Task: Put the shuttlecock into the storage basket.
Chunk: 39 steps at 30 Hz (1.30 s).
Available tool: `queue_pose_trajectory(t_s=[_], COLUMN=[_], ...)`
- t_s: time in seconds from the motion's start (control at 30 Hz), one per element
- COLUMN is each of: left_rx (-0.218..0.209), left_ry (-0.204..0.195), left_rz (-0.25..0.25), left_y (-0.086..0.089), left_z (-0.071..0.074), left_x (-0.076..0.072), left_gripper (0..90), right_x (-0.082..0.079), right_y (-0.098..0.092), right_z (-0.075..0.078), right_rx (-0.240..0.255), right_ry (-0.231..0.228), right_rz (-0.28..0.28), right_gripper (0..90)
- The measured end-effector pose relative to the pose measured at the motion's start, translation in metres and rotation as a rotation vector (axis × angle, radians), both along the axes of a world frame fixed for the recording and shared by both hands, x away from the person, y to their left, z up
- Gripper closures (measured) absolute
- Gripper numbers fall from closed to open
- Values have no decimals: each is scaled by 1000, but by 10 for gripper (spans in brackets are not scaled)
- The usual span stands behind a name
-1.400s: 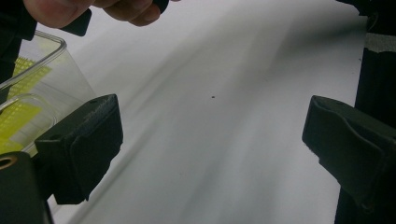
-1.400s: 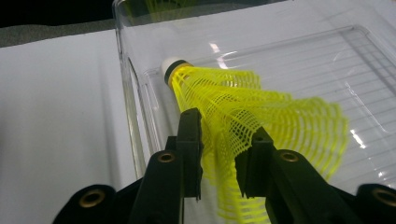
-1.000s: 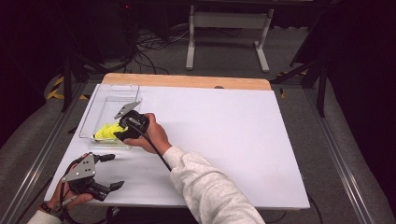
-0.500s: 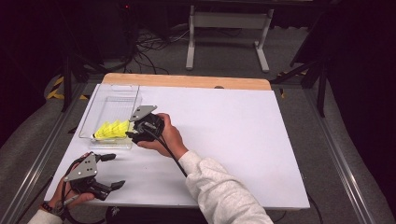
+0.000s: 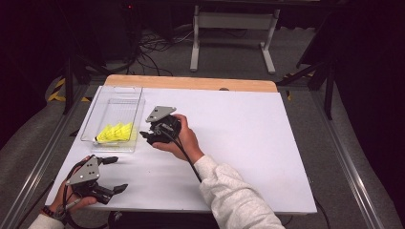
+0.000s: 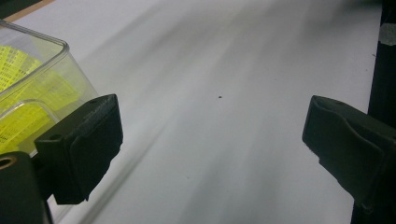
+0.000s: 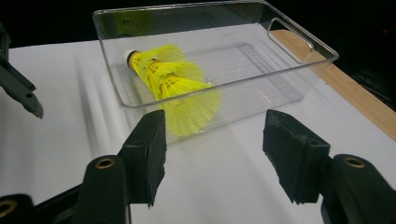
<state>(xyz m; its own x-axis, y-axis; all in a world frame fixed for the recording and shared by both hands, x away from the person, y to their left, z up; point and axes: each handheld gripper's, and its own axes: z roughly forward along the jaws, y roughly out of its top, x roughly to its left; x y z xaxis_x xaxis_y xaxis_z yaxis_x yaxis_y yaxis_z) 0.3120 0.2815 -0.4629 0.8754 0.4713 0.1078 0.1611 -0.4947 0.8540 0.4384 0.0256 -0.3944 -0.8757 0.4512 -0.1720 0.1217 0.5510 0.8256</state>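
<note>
The yellow shuttlecocks [image 5: 115,132] lie nested in the clear tray [image 5: 135,106] near the desk's [image 5: 248,124] left edge, long axis across the tray, cork toward that edge. Right tongs [image 5: 144,137], just opening, hold nothing; left tongs [image 5: 117,172] gape empty.

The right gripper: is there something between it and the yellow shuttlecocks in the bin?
Yes. The near wall of the clear bin stands between the open right gripper and the shuttlecocks, which lie inside. From above, the way is free.
</note>
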Motion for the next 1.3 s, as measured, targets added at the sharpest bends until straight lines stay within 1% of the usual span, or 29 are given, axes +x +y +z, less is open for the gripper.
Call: queue_pose_trajectory(t_s=[0.1, 0.23, 0.4, 0.6, 0.67, 0.8, 0.87, 0.93, 1.17, 1.3], left_rx=[1, -1, 0, 0, 1, 1, 1, 0, 1, 3], left_ry=[-1, 1, -3, -3, -3, -2, -1, 0, -1, -2], left_rz=[1, 4, 7, 7, 7, 7, 7, 8, 9, 9], left_y=[0, 0, 0, 0, 0, 0, 0, 0, -1, 0], left_z=[0, 0, 0, 0, 0, 0, 0, 0, 0, 0], left_x=[0, 0, 0, 0, 0, 0, 0, 0, 0, 0], left_gripper=[61, 61, 61, 61, 61, 61, 61, 61, 61, 61], right_x=[1, 2, 3, 3, 3, 3, 2, 2, 0, -1], right_y=[-6, -12, -18, -24, -25, -28, -30, -31, -38, -45], right_z=[1, 1, 0, 0, 0, -1, -1, -1, -1, 1], right_rx=[3, -10, -13, -21, -23, -31, -43, -42, -56, -37], right_ry=[-5, -20, -31, -49, -57, -65, -78, -78, -100, -111], right_rz=[-15, -34, -54, -70, -78, -79, -85, -87, -108, -129], right_gripper=[395, 380, 364, 346, 326, 326, 324, 321, 280, 250])
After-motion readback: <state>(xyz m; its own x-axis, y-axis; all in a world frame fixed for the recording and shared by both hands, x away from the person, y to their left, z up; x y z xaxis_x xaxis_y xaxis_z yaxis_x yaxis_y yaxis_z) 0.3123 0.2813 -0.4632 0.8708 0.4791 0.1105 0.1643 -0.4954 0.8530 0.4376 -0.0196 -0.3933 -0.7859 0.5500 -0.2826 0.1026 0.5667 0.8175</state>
